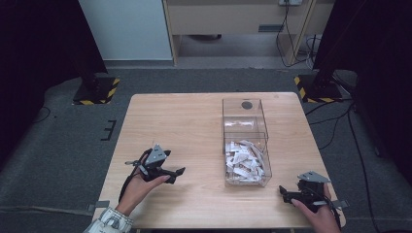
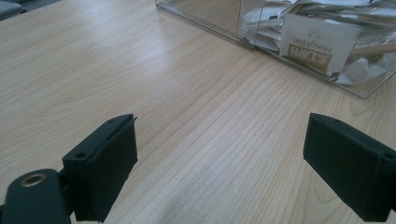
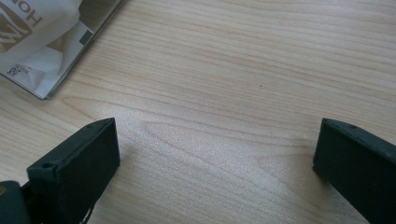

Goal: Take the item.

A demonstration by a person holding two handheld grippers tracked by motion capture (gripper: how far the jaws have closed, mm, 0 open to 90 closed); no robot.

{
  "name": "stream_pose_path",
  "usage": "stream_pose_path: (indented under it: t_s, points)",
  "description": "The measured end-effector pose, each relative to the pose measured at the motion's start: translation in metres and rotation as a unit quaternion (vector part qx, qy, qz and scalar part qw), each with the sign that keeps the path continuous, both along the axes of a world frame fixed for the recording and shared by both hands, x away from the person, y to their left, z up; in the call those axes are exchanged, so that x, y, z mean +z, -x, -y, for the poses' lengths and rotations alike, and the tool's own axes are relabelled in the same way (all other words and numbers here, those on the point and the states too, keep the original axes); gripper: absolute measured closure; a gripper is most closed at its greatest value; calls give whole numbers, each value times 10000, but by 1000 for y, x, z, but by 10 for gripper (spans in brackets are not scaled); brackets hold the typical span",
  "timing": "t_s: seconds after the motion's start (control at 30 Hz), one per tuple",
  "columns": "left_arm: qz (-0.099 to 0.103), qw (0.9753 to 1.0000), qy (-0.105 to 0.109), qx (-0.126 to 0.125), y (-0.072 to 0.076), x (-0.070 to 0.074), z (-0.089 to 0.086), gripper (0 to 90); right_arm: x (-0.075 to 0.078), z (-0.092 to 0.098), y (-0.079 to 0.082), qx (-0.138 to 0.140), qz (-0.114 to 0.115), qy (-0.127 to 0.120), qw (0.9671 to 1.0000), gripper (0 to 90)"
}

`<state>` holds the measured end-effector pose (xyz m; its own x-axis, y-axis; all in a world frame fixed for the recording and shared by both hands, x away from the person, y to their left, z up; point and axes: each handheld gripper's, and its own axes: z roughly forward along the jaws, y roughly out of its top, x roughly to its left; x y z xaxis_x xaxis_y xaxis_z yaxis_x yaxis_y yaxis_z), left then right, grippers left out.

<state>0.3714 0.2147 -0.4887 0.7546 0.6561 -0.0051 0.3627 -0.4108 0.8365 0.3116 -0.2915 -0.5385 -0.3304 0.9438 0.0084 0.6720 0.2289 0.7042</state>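
Both of my hands are coming in at the near edge of the wooden counter (image 1: 194,116), each carrying a tool. My left tool (image 1: 176,173) is hovering over the near-left part of the counter, its jaws spread wide with nothing but bare wood grain between them (the left gripper view is showing this plainly). My right tool (image 1: 283,192) is sitting low at the near-right corner, released too, its jaws standing well apart over bare wood.

Between the two tools, toward the right half of the counter, a clear plastic box (image 1: 245,114) is standing. Its near end is holding a heap of white paper sachets (image 1: 244,161) with brown lettering, while its far end is looking bare. I am seeing the box corner at the top left of the right gripper view, near that tool but not touching it.
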Motion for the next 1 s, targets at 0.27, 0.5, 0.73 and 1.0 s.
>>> stream_pose_path:
  t_s: [0.27,0.5,0.73,1.0]
  points:
    - [66,9999,65,82,6,8,-2,84,0,0,0,-1,-1,-3,10000,8]
    - [94,9997,148,-159,6,23,8,77,0,0,0,-1,-1,-2,10000,8]
    - [130,9991,-4,-406,4,33,21,68,0,0,0,-1,-1,-2,10000,8]
    - [78,9981,-91,-606,-4,40,41,68,0,0,0,-1,0,-3,10000,9]
